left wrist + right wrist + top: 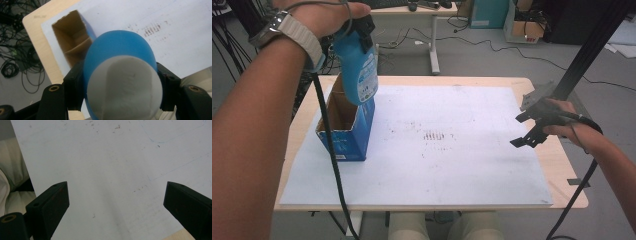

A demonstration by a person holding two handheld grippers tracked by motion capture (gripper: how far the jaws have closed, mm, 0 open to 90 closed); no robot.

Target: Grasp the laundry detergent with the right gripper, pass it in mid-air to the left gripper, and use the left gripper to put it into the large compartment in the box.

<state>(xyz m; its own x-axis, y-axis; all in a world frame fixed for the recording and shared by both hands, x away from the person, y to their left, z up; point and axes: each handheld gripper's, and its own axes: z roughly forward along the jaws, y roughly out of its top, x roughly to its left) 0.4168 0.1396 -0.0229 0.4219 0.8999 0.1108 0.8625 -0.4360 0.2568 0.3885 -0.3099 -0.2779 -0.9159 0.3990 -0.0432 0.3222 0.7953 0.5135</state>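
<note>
- While it hangs upright above the open cardboard box (pixel 346 131), bottom just over the opening, the blue bottle (pixel 358 70) is clamped near its white cap between the jaws of the left gripper (pixel 120 90).
- That box stands near the tabletop's (pixel 542 87) left edge, on a white board (pixel 452 165).
- Well apart, over the right edge, the right gripper (pixel 528 131) is released, its jaws spread and holding nothing.

Even, soft indoor light, faint shadows, mild glare on the white board (pixel 452 165) — close-up bottle (pixel 120 82) blurred

A lab or office: desks (pixel 432 20), floor cables (pixel 512 52), stacked boxes (pixel 524 22)
</note>
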